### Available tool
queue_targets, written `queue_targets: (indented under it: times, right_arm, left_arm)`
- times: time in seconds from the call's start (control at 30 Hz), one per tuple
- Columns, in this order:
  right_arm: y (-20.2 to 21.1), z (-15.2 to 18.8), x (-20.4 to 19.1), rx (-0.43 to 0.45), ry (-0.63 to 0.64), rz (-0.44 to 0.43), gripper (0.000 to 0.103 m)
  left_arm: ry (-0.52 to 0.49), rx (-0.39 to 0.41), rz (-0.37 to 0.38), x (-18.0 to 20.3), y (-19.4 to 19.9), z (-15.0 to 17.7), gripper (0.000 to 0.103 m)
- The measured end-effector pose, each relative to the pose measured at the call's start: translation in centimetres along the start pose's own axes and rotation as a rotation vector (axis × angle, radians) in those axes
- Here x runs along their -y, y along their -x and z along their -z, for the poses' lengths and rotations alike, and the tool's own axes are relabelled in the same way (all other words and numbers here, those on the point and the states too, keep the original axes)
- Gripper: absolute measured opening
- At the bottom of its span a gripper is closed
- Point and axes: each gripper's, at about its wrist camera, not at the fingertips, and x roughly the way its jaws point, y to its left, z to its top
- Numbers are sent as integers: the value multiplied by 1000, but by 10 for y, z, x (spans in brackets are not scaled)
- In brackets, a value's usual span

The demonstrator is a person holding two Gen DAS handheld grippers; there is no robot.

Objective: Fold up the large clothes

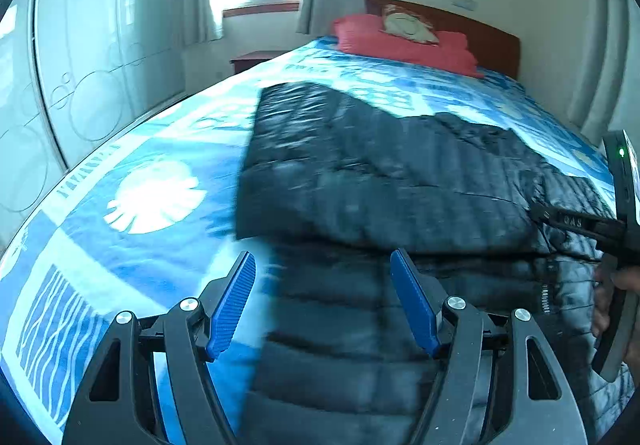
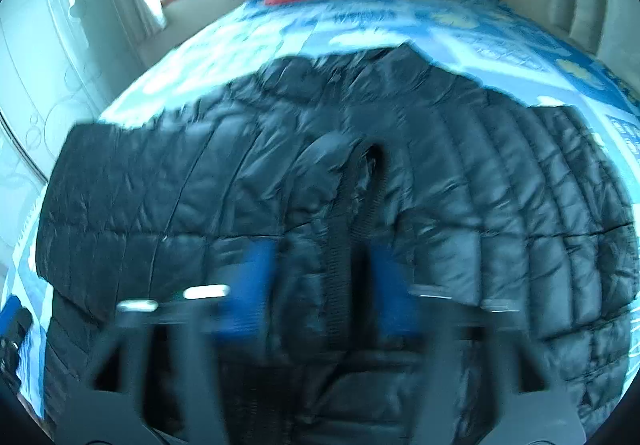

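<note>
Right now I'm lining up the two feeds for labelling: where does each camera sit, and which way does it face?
Left wrist: behind the open left tongs, facing up the bed toward the red pillow; the person's right hand shows at right.
Right wrist: behind the blurred, open right tongs, looking down over the black puffer jacket; no body visible.
Shared: jacket, bed, pillow, headboard.

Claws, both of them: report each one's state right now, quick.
Left claw: open, holding nothing, above the near edge of the black puffer jacket.
Right claw: blurred; looks open, straddling the jacket's zipper, not gripping it.
</note>
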Motion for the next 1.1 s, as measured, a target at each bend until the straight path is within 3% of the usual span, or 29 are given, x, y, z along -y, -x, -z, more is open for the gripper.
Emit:
queue_targets:
  times: [0.07,0.23,0.37,0.63,0.73,0.83,0.9,0.97,1.03,1.1]
  right_arm:
    - [9,-3,-2,23,-3,-14,16]
    - [56,-19,18,159,16,68,15]
    - [77,-25,58,185,19,169,15]
    - [56,-12,154,75,-98,270,16]
    - [36,-1,173,20,-136,265,16]
    - [34,7,178,33,-139,241,17]
    - [38,7,178,28,-128,231,23]
    - [46,2,177,23,-130,221,42]
    - [69,-4,169,94,-139,270,53]
    - [84,-11,162,156,-138,294,53]
  left_arm:
    - [12,-1,-16,-11,-1,-1,69]
    - [40,27,-27,-28,4,-11,69]
    - [41,45,-25,-26,0,-24,69]
    - [9,26,-1,3,-26,-41,69]
    - [-21,2,-3,15,-42,-42,69]
    - [-59,-24,-17,26,-55,-40,69]
    - [-80,-37,-21,30,-60,-40,69]
    - [-89,-31,-8,31,-58,-45,69]
    - [-89,-3,0,30,-52,-54,69]
    - [-87,22,6,31,-52,-65,69]
